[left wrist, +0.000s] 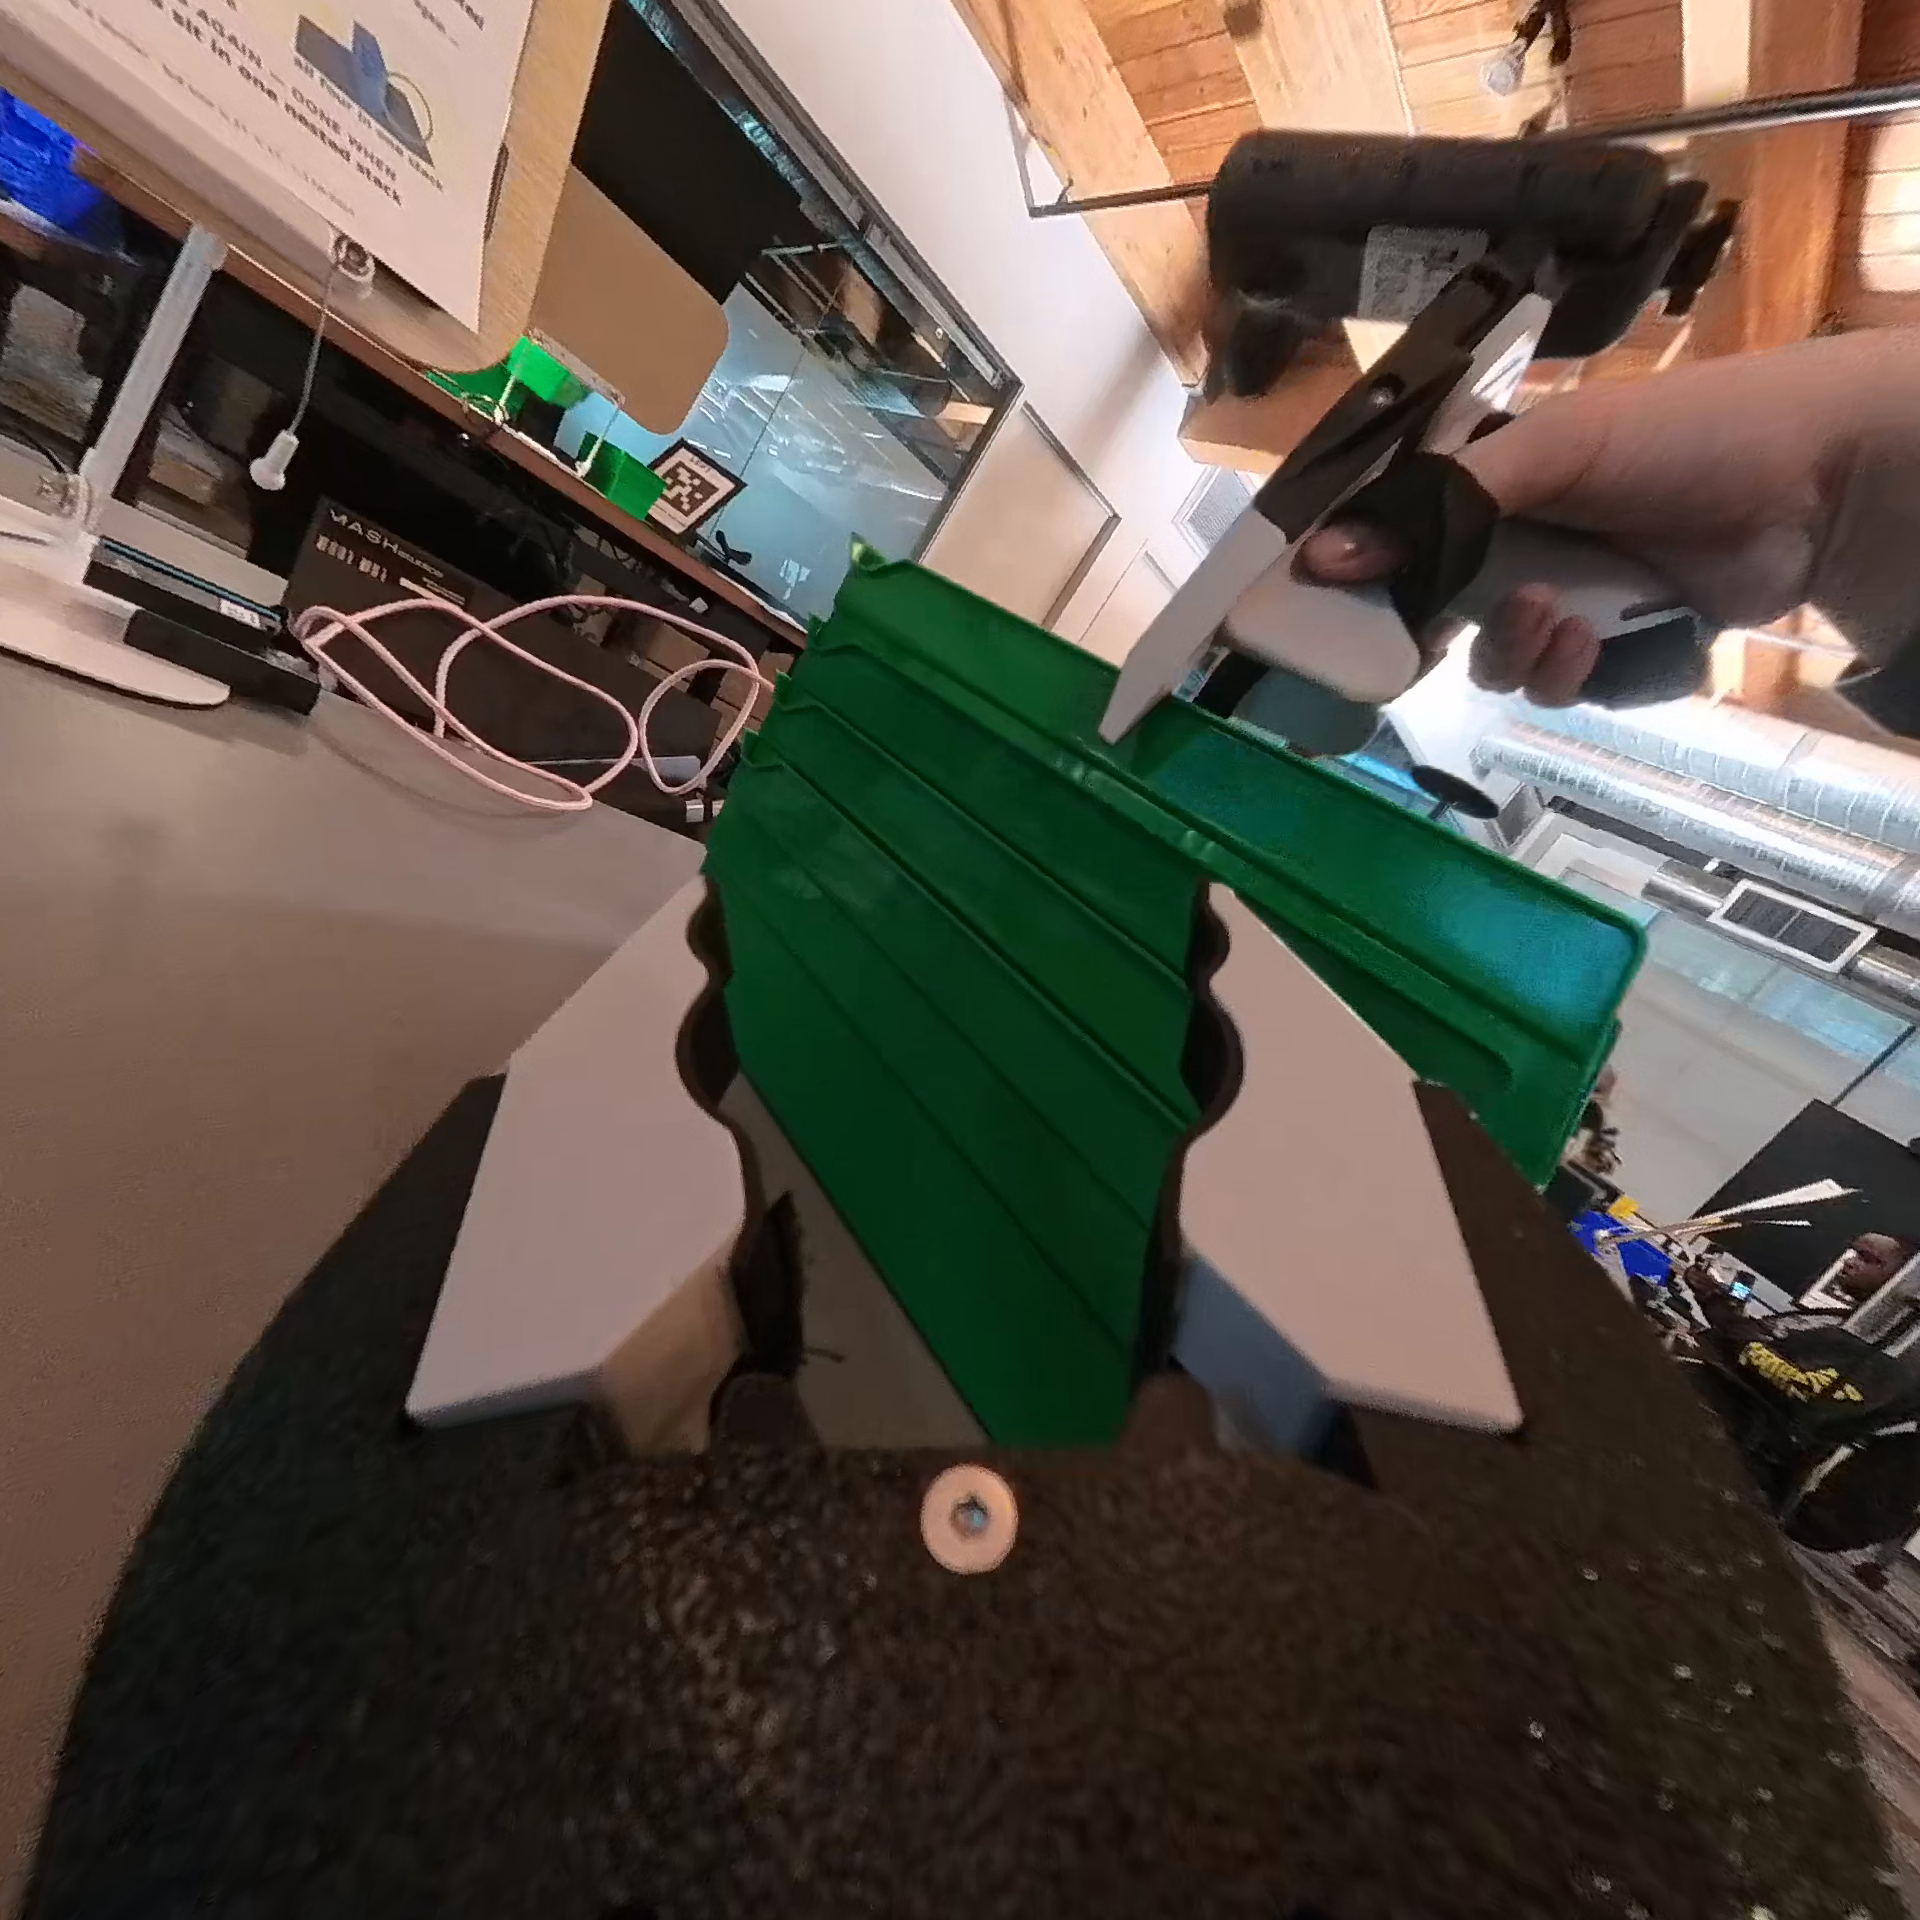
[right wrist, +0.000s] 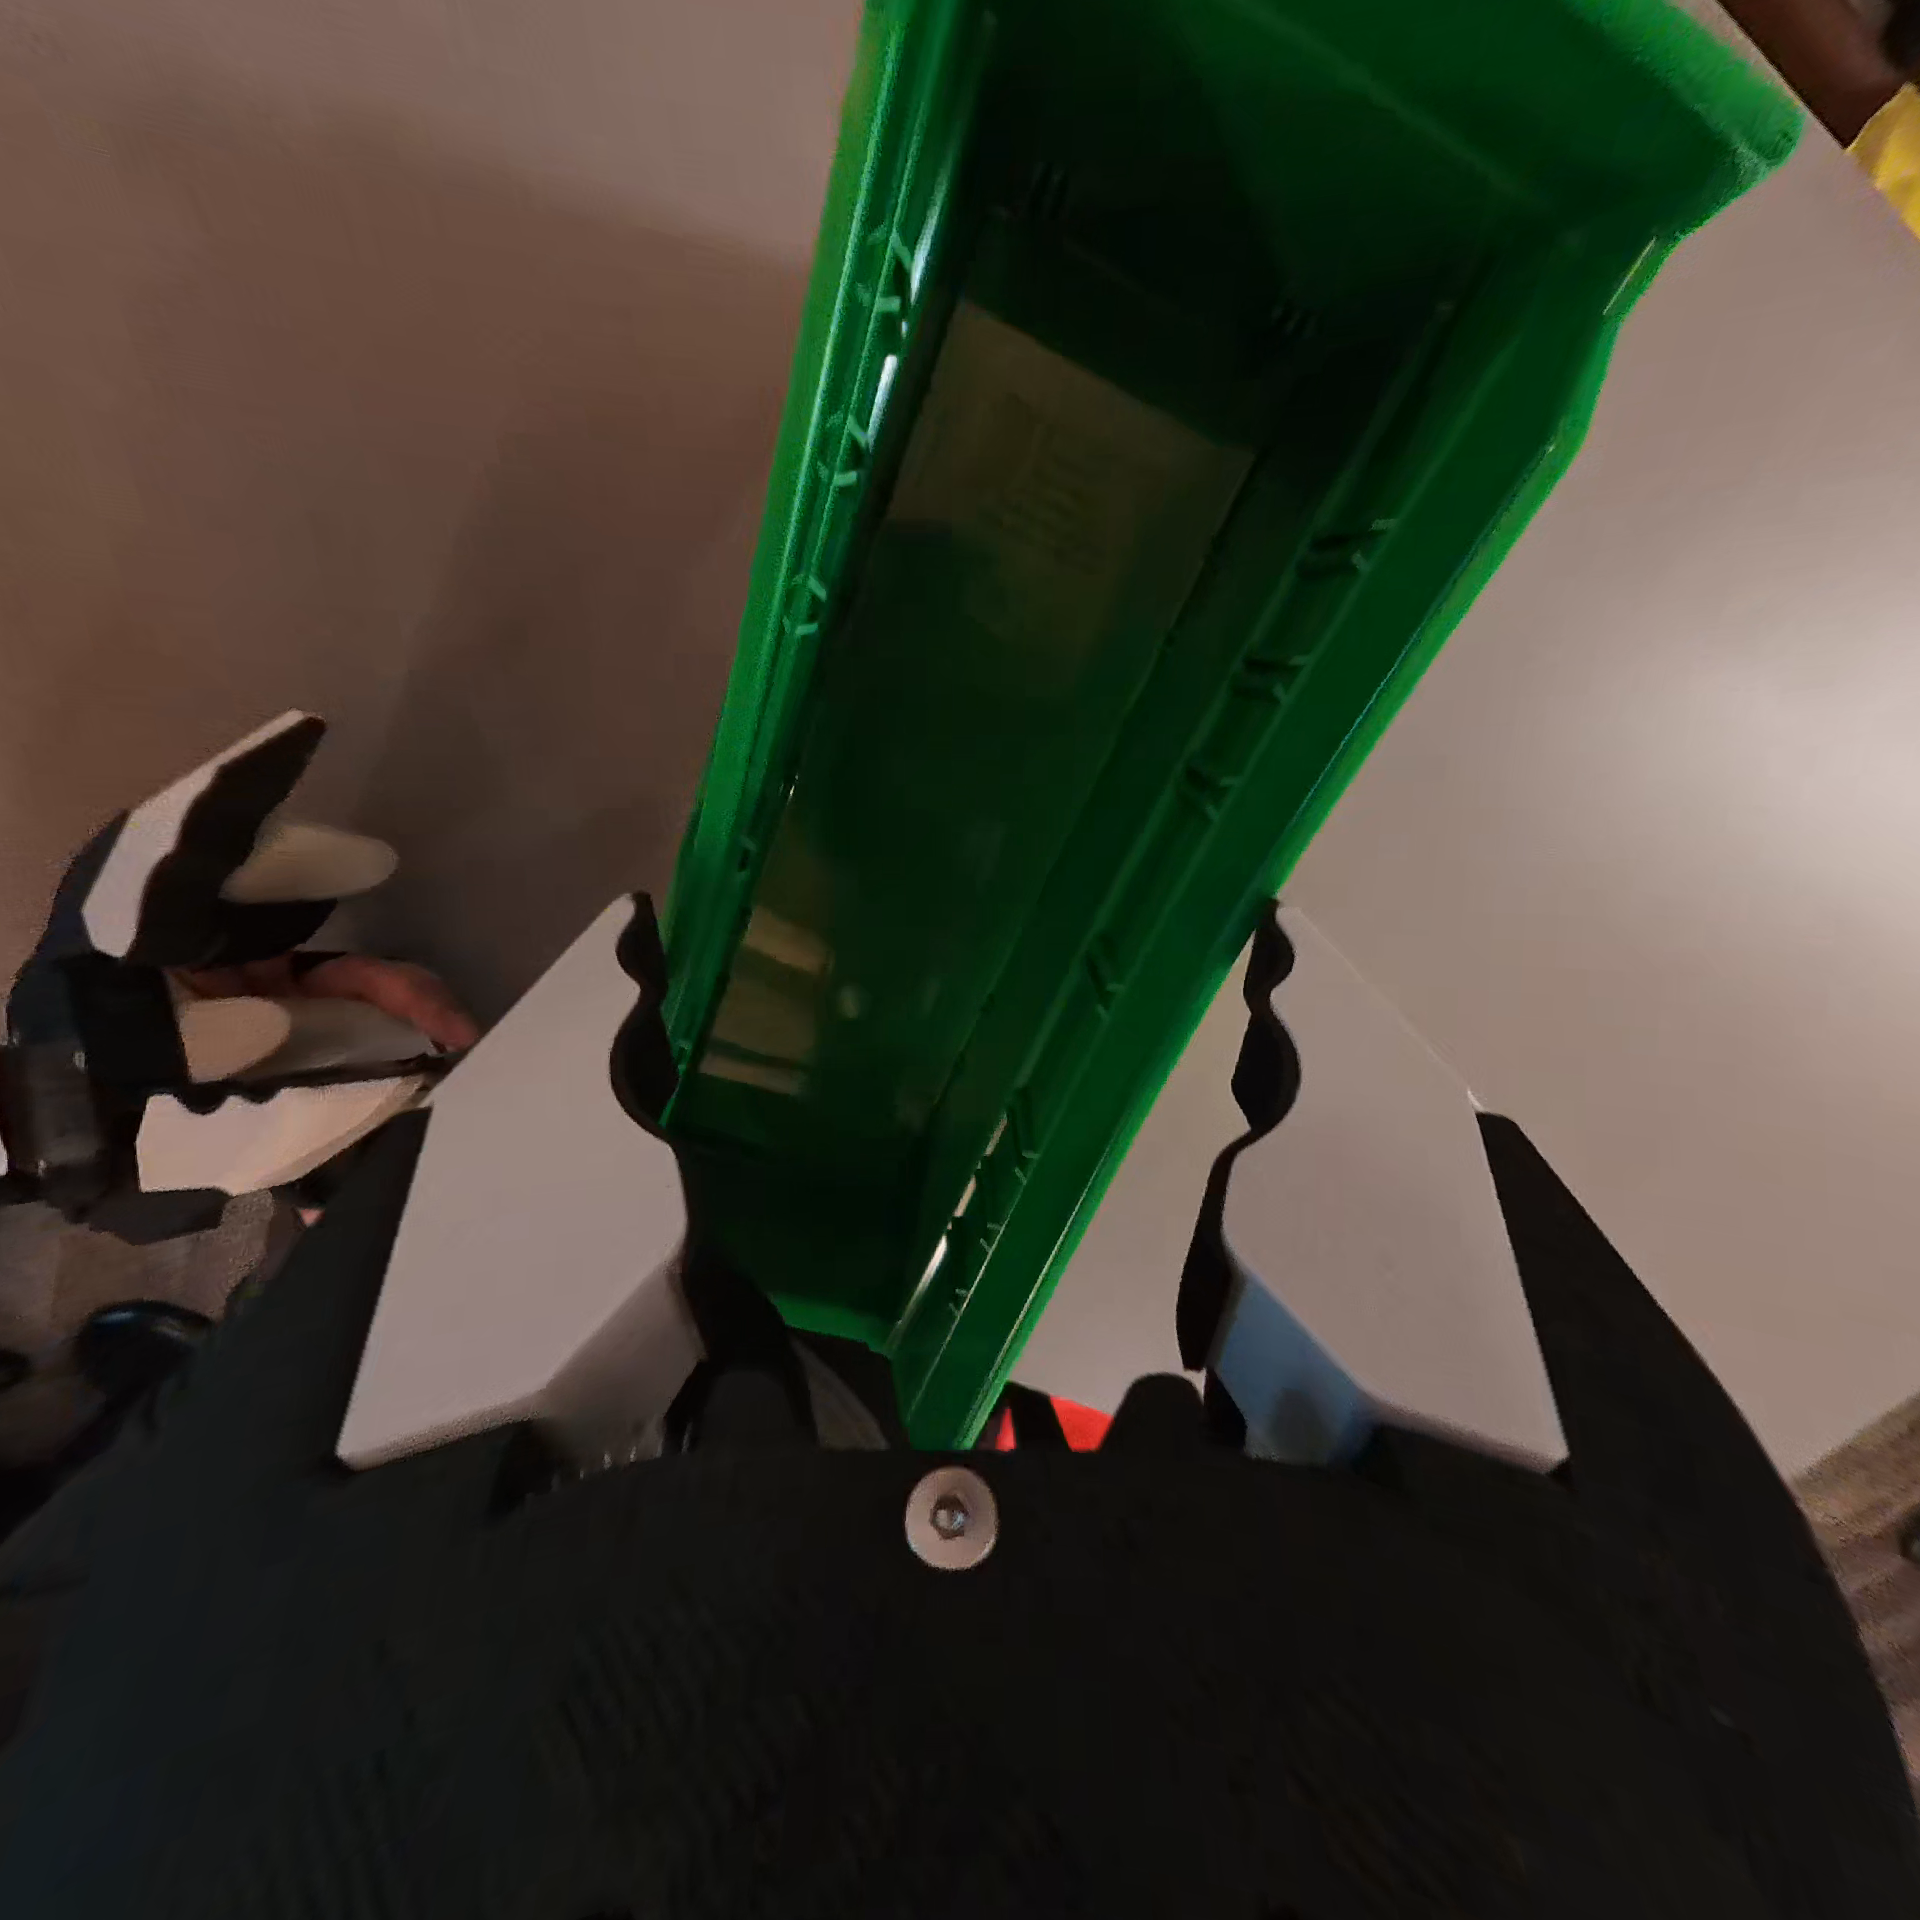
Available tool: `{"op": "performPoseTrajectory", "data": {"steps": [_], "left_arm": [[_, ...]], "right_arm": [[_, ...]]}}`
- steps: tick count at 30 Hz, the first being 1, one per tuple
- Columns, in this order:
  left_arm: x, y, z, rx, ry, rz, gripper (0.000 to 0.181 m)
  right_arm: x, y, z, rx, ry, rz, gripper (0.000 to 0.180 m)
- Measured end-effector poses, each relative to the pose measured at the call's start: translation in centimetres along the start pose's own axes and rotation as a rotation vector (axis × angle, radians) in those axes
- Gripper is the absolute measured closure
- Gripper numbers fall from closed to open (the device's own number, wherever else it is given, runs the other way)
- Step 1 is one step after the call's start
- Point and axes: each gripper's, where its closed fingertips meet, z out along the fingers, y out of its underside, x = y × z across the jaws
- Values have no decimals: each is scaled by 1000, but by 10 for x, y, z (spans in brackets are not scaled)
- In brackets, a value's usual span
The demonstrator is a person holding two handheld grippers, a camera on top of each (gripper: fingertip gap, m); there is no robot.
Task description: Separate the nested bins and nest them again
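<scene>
The grey table (left wrist: 260,935) carries the work, and the green nested bins (left wrist: 935,1039) are held above it, tilted, so their stepped rims are easy to reach. I count about 4 rims.

The left gripper (left wrist: 951,1049) is closed on the end of the stack; I think it holds the stack so that the other side can pull.

The right gripper (right wrist: 951,1039) stands open around the top bin (right wrist: 1091,623), with 1 finger (right wrist: 644,1039) touching its left rim and the other apart. Probably it prepares to grip and draw this bin out.

A pink cable (left wrist: 499,707) lies far behind.
</scene>
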Motion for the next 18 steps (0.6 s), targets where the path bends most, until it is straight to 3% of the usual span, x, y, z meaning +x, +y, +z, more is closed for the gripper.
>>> {"op": "performPoseTrajectory", "data": {"steps": [8, 18], "left_arm": [[-1, 7, 4, -35, -3, -7, 96], [-3, 9, 4, -46, -9, -19, 96]], "right_arm": [[5, -4, -29, 30, 28, -31, 68], [54, 3, -116, 236, -53, 36, 69]]}}
